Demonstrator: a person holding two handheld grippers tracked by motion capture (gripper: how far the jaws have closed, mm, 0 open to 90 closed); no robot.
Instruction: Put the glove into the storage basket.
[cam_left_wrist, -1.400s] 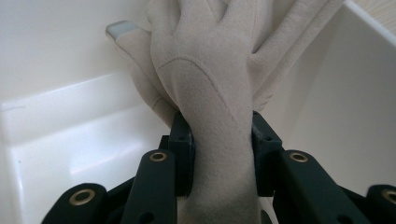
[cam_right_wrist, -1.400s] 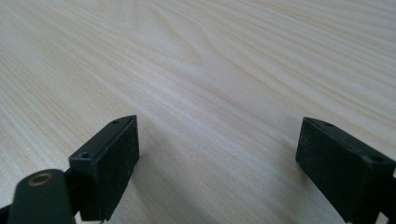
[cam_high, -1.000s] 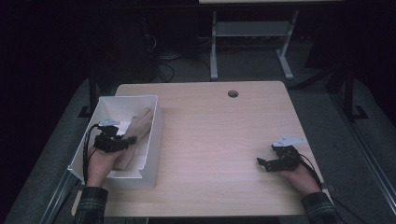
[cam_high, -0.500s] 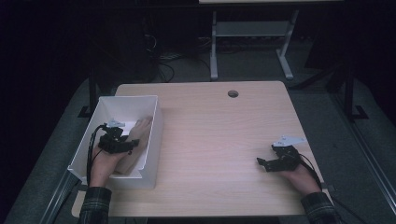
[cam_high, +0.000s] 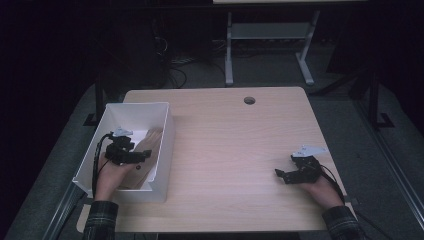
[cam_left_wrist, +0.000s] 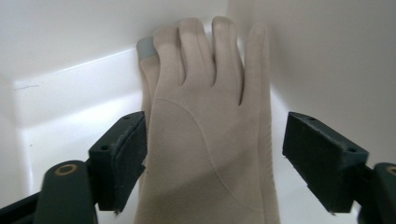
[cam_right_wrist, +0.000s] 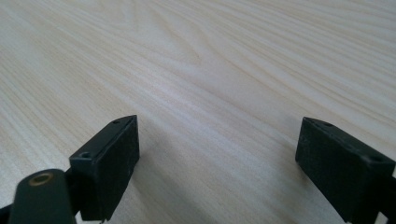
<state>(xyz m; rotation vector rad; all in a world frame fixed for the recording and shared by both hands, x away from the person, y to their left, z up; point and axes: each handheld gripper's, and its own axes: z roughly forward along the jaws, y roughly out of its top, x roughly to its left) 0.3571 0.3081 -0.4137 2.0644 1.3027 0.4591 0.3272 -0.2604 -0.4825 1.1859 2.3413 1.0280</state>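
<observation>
Left claw hangs inside the white bin at the worktop's left edge, jaws just opened wide, and its own view reveals what the high view blurs: a beige glove lying flat between the spread pads, untouched on the right, fingers against the bin's far corner. Right claw sits spread and empty over bare wood near the right edge.

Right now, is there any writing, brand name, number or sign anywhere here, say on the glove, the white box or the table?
None: no text can be read on the beige glove, the white box or the wooden table.
</observation>
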